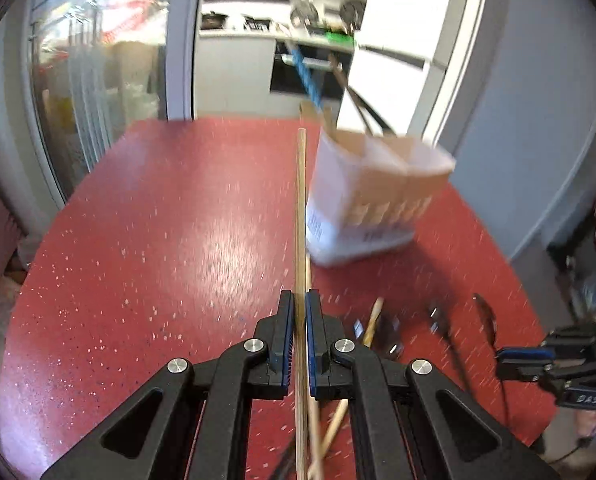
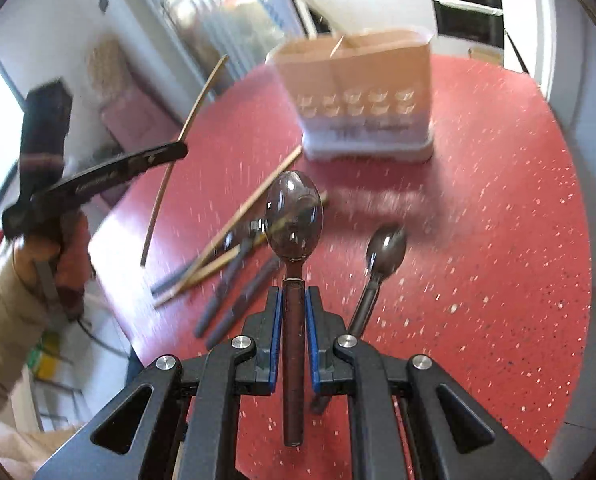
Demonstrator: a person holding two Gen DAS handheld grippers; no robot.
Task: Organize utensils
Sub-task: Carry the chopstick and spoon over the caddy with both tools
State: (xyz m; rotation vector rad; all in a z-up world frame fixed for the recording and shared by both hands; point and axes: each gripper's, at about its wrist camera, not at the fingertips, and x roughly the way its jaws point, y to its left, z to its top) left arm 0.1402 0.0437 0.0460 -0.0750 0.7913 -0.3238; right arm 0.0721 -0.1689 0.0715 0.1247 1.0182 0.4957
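Observation:
My left gripper (image 1: 300, 300) is shut on a long wooden chopstick (image 1: 300, 208) that points toward the utensil holder (image 1: 370, 200), a white and tan divided caddy on the red table. It also shows in the right wrist view (image 2: 180, 151), raised at the left with the chopstick (image 2: 194, 112). My right gripper (image 2: 294, 294) is shut on a dark spoon (image 2: 294, 212), held above the table in front of the holder (image 2: 358, 96). A second spoon (image 2: 384, 252) lies on the table just right of it.
Loose chopsticks (image 2: 234, 232) and dark-handled cutlery (image 2: 234, 292) lie on the red table (image 2: 478, 240) left of my right gripper. The holder has a blue utensil (image 1: 306, 76) and dark ones in it. The table edge is near on the left.

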